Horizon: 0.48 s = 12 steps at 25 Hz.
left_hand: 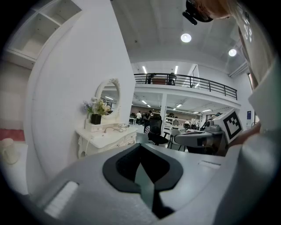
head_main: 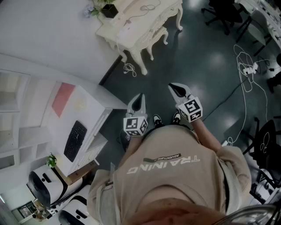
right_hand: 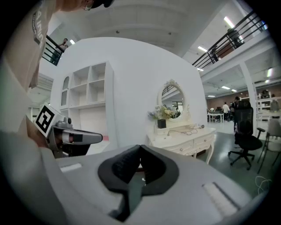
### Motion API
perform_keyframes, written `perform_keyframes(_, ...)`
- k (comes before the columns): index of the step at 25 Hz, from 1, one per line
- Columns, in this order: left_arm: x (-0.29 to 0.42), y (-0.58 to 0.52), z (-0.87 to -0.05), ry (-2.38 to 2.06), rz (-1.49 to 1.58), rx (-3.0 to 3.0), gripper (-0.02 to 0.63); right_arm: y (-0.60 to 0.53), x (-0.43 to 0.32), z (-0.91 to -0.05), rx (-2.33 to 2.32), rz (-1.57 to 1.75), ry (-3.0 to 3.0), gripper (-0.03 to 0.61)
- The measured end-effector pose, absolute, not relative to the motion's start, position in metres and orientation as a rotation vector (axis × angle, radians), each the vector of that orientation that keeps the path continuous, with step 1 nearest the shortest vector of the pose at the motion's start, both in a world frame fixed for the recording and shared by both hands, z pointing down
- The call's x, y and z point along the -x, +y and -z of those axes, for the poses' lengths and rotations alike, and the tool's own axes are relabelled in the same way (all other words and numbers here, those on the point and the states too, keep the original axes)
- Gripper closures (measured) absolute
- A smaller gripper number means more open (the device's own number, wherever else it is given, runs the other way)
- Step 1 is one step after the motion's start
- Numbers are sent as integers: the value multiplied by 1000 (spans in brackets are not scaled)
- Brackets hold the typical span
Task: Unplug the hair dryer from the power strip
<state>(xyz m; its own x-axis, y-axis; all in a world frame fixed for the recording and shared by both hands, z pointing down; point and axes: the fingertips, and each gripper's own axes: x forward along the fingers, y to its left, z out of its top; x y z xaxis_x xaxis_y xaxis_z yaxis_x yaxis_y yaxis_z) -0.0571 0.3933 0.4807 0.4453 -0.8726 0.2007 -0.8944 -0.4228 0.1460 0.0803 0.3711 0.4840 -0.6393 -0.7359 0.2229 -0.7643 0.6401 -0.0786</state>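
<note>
I stand on a dark floor, some way from a white dressing table with a thin cable lying on its top. No hair dryer or power strip can be made out on it from here. My left gripper and right gripper are held side by side at waist height, pointing toward that table. Both are shut with nothing between the jaws. In the left gripper view the left gripper shows closed pads, with the table ahead on the left. The right gripper also has its pads together, facing the table.
A white desk with a black keyboard and open shelves stand to my left. White cables and a plug block trail over the floor at right. Office chairs stand at the far right. A flower pot sits on the dressing table.
</note>
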Motion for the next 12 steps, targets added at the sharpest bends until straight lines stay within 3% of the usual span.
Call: perform_keyframes(12,82,399,-492,-1516,-146,-2429,612,377,-50,-496,-1163,-273,-2676,574)
